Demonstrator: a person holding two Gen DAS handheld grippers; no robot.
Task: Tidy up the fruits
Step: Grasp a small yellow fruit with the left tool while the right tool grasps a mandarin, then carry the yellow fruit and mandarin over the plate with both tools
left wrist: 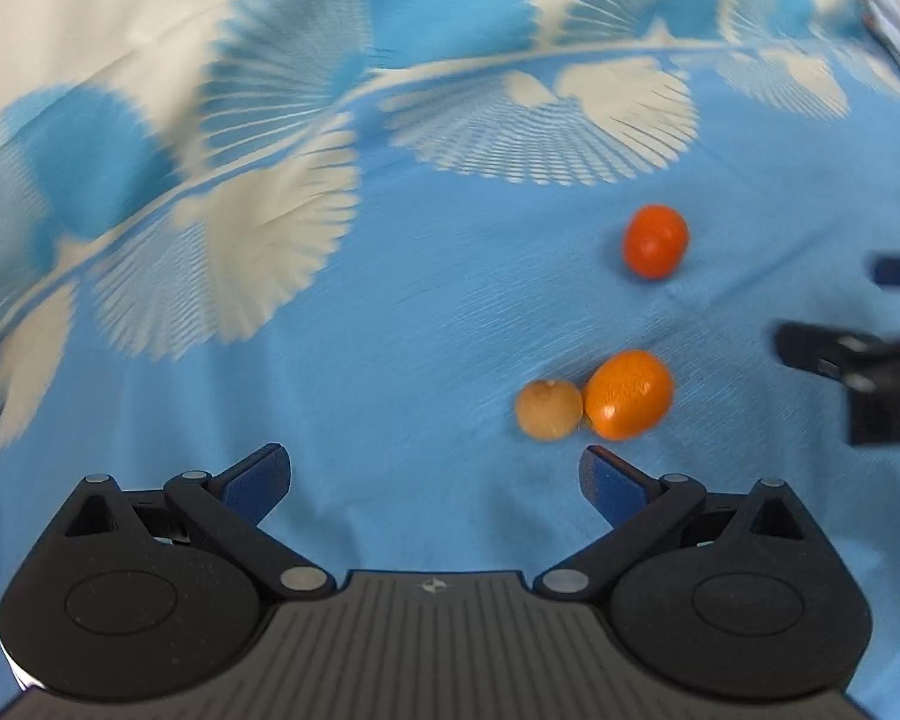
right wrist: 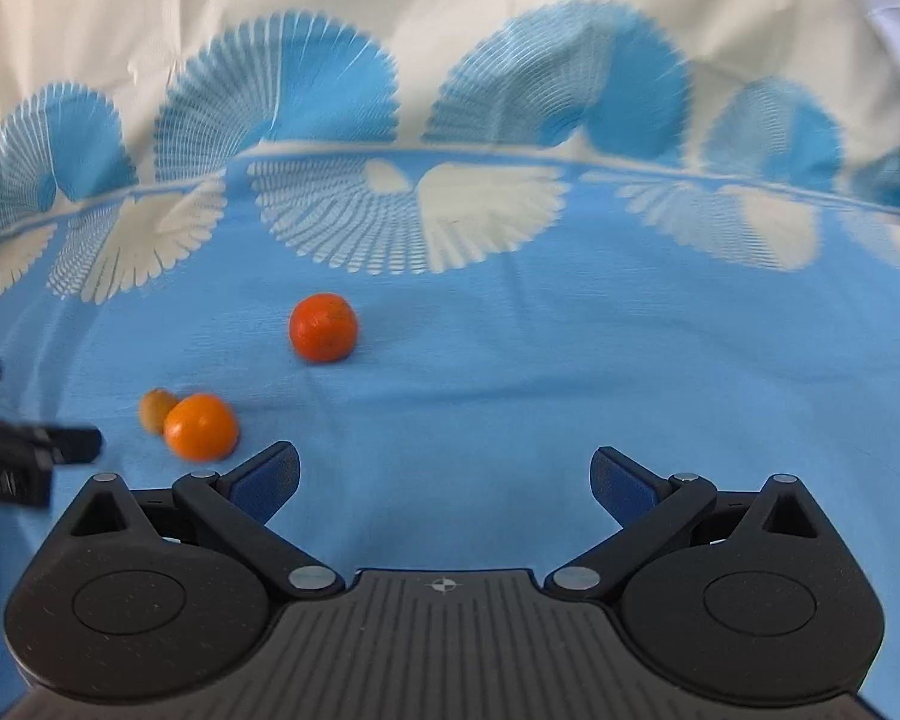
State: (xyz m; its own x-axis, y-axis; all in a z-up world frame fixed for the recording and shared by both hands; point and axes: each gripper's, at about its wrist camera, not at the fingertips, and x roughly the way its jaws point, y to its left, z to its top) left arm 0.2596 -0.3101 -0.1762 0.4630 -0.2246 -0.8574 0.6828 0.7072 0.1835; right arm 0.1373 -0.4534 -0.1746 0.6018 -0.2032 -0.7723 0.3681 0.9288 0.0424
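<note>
Three small fruits lie on a blue cloth (left wrist: 390, 360). A red-orange mandarin (left wrist: 655, 241) lies farthest; it also shows in the right wrist view (right wrist: 323, 327). A lighter orange fruit (left wrist: 629, 394) touches a small tan fruit (left wrist: 548, 409); both show in the right wrist view, the orange fruit (right wrist: 201, 426) and the tan fruit (right wrist: 156, 410). My left gripper (left wrist: 435, 480) is open and empty, just short and left of the pair. My right gripper (right wrist: 444, 480) is open and empty, to the right of the fruits. Each gripper shows at the edge of the other's view.
The cloth (right wrist: 510, 360) has a white and blue fan pattern (right wrist: 408, 216) along its far side, then a plain cream band (right wrist: 450, 12). The right gripper's fingers (left wrist: 834, 354) enter the left wrist view from the right. A dark edge (left wrist: 894, 12) shows at far right.
</note>
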